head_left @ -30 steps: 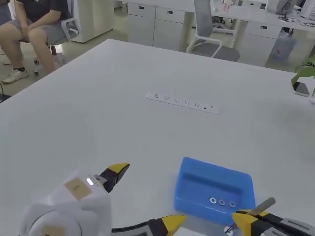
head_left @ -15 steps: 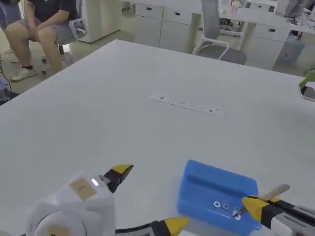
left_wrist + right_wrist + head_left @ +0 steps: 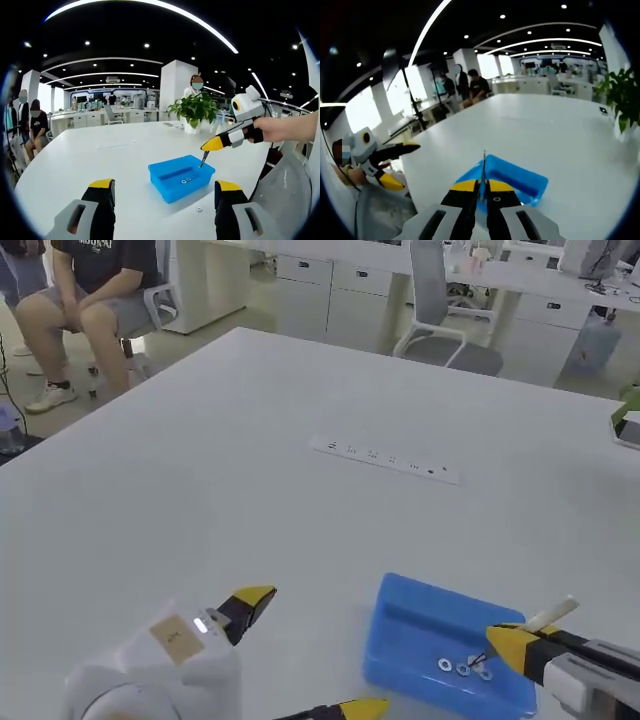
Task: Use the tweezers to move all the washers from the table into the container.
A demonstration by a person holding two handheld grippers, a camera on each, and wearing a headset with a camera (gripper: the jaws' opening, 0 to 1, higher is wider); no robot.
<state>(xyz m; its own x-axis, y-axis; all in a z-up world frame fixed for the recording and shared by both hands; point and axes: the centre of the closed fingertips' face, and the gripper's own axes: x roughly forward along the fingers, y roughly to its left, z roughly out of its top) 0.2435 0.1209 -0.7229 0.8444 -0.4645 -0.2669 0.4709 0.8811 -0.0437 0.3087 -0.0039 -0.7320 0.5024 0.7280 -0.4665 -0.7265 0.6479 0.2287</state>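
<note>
The blue container sits on the white table at the near right, with three small washers on its floor. My right gripper is shut on the tweezers, whose tip hangs over the container's right end, above the washers. The right gripper view looks down the tweezers to the container. One washer lies on the table in front of the container. My left gripper stands open at the near left, holding nothing. Whether the tweezer tips hold a washer is too small to tell.
A flat power strip is set into the table's middle. A potted plant stands at the table's far end. A person sits on a chair beyond the far left corner; office chairs and desks stand behind.
My right gripper has carried the tweezers from the table in front of the container up and over its inside. The left gripper has barely moved; the head camera has shifted.
</note>
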